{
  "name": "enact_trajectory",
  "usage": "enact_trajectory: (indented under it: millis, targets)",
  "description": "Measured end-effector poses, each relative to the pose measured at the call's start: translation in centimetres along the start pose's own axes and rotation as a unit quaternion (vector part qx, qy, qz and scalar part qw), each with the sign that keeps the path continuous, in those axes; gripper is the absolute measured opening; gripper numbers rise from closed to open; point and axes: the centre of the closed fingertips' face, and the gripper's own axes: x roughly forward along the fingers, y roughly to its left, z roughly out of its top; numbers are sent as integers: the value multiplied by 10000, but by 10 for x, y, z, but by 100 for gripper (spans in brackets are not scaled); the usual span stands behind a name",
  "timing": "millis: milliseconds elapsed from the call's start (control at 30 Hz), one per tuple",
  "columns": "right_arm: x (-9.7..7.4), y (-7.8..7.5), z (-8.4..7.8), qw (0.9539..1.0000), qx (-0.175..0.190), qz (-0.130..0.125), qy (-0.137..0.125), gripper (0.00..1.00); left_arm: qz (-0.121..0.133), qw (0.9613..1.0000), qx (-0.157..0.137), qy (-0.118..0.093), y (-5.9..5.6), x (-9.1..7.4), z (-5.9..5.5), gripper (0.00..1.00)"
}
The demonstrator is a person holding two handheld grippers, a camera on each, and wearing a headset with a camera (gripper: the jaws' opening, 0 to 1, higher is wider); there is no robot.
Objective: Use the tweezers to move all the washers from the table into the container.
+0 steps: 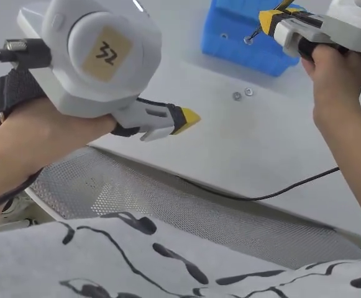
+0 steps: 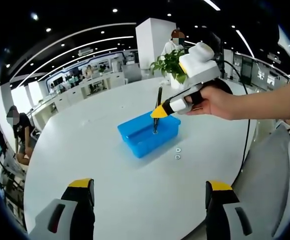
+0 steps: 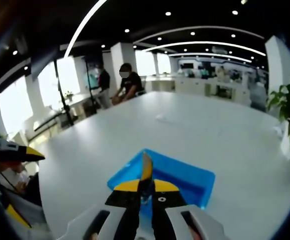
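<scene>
Item, right gripper: its jaws are pinched tight on the slim dark metal tweezers, which point down over the blue rectangular plastic container at the far side of the white table. At the tweezer tips we make out a small silvery ring, apparently a washer, hanging above the container's inside. Item, left gripper: its jaws stand wide apart with nothing between them, and it hovers idle over the near table edge. Item, two small metal washers and: they lie flat on the table, just beside each other and just in front of the container. We judge the step in hand to be the drop. We would keep the tips inside the walls and low, then ease the squeeze gently so the ring falls in rather than bouncing over the rim. Two washers would then be left to fetch. Item, a thin black cable crosses the near part of the table, well apart from the washers. Item, a grey perforated panel runs below the near edge. Nothing lies between the container and the two washers. The idle gripper is the only likely obstruction, so we would hold it back.
</scene>
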Motion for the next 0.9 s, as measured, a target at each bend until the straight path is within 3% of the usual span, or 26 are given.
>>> enact_trajectory:
  millis: [367,900]
  targets:
    - [19,-3,-25,9995,-79,-31,309,4,2,10000,23,41,1,1,-1,94]
    - [23,-1,-31,9994,-154,-6,325,4,-17,9999,58,82,2,3,-2,93]
